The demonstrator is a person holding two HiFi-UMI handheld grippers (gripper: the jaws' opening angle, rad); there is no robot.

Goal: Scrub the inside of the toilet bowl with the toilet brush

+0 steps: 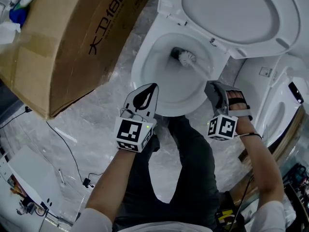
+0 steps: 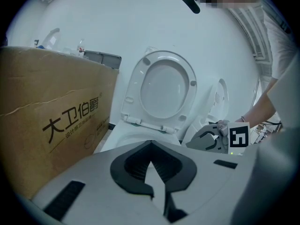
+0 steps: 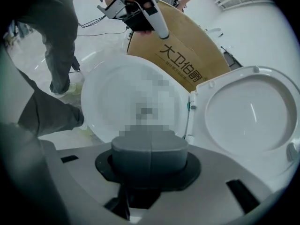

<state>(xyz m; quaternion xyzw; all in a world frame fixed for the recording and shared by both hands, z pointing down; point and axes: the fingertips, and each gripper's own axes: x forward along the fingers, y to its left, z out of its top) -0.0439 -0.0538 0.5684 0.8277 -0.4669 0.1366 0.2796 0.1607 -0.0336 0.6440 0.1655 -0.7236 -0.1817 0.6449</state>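
The brown cardboard box [image 1: 72,37] left of the white toilet bowl [image 1: 145,62] carries black print "大卫伯爵"; the small line under it I cannot read. My right gripper [image 1: 213,88] is closed on the handle of the white-bristled toilet brush [image 1: 185,57], whose head lies inside the bowl, near the drain. My left gripper [image 1: 153,87] is closed w/ nothing in it, over the bowl's front rim. The white seat lid [image 1: 231,13] stands up. Thin black cables [image 1: 67,149] lie on the marbled floor [image 1: 96,115].

The cardboard box [image 2: 47,88] at the left of the left gripper view bears large dark print reading 大卫伯爵. A smaller line beneath it is too small to read.
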